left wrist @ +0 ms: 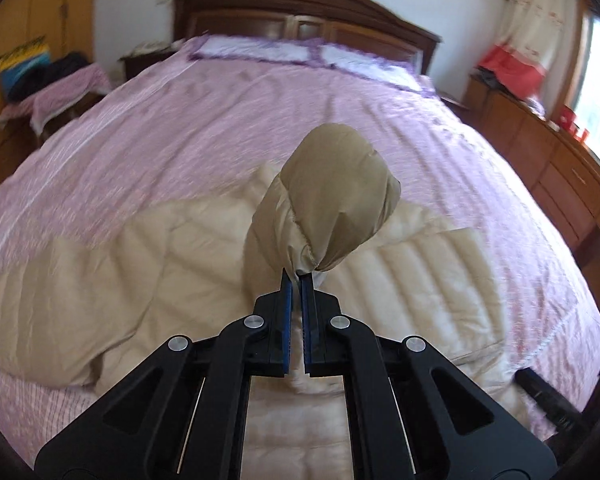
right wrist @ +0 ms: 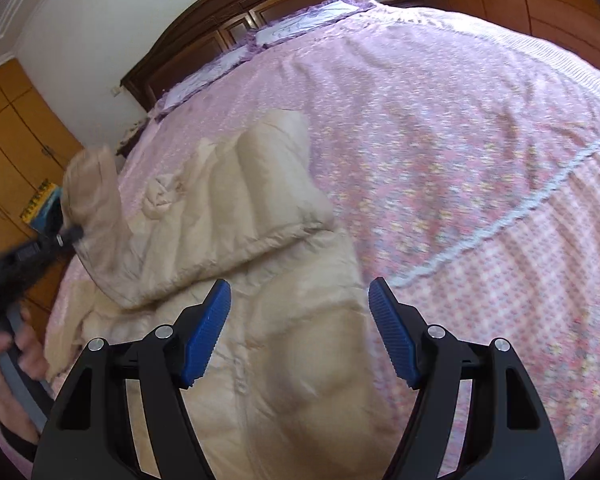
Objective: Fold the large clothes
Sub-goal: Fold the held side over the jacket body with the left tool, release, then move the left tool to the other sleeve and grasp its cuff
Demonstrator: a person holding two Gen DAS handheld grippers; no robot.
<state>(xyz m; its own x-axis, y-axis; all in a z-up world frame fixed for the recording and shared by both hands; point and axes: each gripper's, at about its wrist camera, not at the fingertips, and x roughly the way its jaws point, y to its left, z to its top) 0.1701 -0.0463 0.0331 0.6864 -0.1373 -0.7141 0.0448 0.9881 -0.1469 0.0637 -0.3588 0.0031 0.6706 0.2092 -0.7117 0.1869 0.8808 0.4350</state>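
A cream quilted puffer jacket point(left wrist: 148, 264) lies spread on the pink bed point(left wrist: 228, 120). My left gripper point(left wrist: 298, 280) is shut on the end of one sleeve point(left wrist: 332, 200), which bulges up above the blue pads. In the right wrist view the jacket point(right wrist: 260, 340) lies below my right gripper point(right wrist: 300, 300), which is open and empty just above the jacket's body. One sleeve point(right wrist: 252, 184) lies folded across it. The left gripper point(right wrist: 66, 236) shows blurred at the left, holding the lifted sleeve point(right wrist: 92, 184).
A dark wooden headboard point(left wrist: 300, 12) and purple-trimmed pillows point(left wrist: 260, 50) are at the far end. A chair with clothes point(left wrist: 56, 88) stands left of the bed, a wooden dresser point(left wrist: 560, 172) right. Orange wardrobes point(right wrist: 16, 120) line the wall.
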